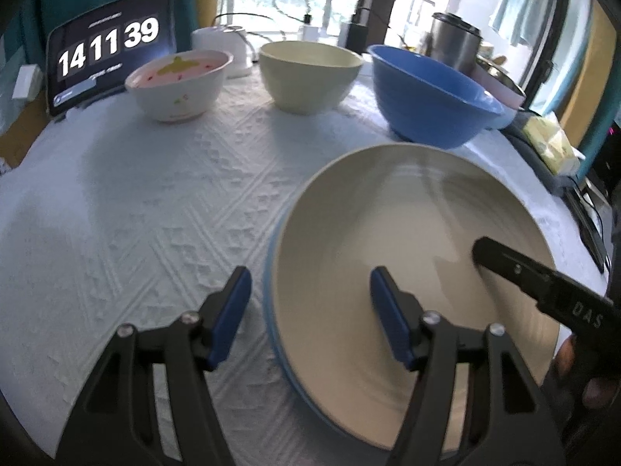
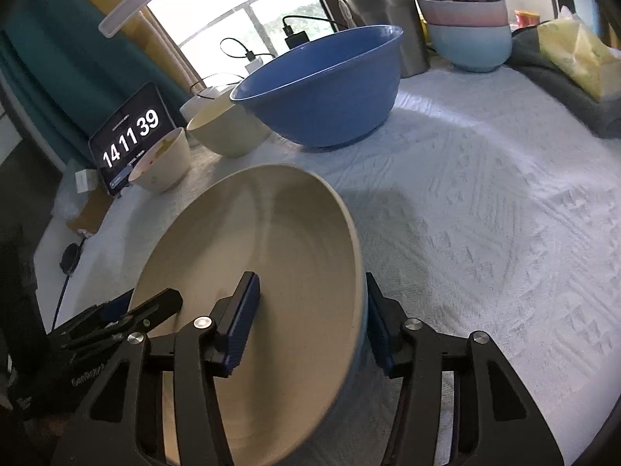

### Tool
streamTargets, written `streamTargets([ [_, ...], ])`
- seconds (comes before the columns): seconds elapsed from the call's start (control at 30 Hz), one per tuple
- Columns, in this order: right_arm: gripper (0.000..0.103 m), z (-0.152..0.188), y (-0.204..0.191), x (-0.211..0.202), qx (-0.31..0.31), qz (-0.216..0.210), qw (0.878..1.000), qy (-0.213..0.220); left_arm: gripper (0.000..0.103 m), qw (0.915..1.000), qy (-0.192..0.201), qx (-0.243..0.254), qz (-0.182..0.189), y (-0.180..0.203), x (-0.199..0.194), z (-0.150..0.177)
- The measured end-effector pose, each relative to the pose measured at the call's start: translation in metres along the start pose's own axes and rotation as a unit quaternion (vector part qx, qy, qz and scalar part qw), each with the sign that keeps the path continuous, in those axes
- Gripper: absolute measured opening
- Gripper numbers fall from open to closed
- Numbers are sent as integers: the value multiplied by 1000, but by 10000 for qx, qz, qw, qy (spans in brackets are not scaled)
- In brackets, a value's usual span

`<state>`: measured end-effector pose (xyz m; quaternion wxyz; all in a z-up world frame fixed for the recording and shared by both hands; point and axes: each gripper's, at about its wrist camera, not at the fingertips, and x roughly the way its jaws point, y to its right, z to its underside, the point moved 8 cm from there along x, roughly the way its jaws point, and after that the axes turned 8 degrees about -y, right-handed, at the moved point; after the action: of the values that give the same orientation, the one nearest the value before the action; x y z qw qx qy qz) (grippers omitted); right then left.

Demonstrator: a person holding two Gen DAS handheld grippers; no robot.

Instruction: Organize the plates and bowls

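A cream plate (image 1: 388, 213) lies on top of a blue plate (image 1: 270, 310) on the white cloth. My left gripper (image 1: 310, 310) straddles the stack's left rim, one finger outside on the cloth and the other inside the cream plate, jaws open and not pressing. My right gripper (image 2: 310, 322) straddles the opposite rim of the cream plate (image 2: 252, 233), its outer finger close beside the blue edge (image 2: 359, 349), also open. Each gripper shows in the other's view: the right gripper (image 1: 504, 268) and the left gripper (image 2: 155, 306). At the back stand a patterned white bowl (image 1: 178, 81), a cream bowl (image 1: 310, 73) and a big blue bowl (image 1: 427, 101).
A tablet clock (image 1: 108, 46) leans at the back left. A steel canister (image 2: 384, 11), stacked pink and light-blue bowls (image 2: 469, 27) and a yellow tissue pack (image 2: 582, 54) sit at the back right. Cables run along the window side. Bare cloth (image 2: 485, 233) stretches to the right of the plates.
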<state>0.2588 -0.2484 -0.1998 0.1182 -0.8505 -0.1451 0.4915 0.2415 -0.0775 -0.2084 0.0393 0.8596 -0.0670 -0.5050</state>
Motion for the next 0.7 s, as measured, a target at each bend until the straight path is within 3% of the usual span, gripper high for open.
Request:
streamTargets([
  [0.23,54,0,1,0,5,33,10000,-1,50,10000,-4,52,60,-1,-1,-1],
  [0.7,51,-3,-11,-9,-66,191,9996,187,49,9995,81,-35,306,-12,-12,4],
])
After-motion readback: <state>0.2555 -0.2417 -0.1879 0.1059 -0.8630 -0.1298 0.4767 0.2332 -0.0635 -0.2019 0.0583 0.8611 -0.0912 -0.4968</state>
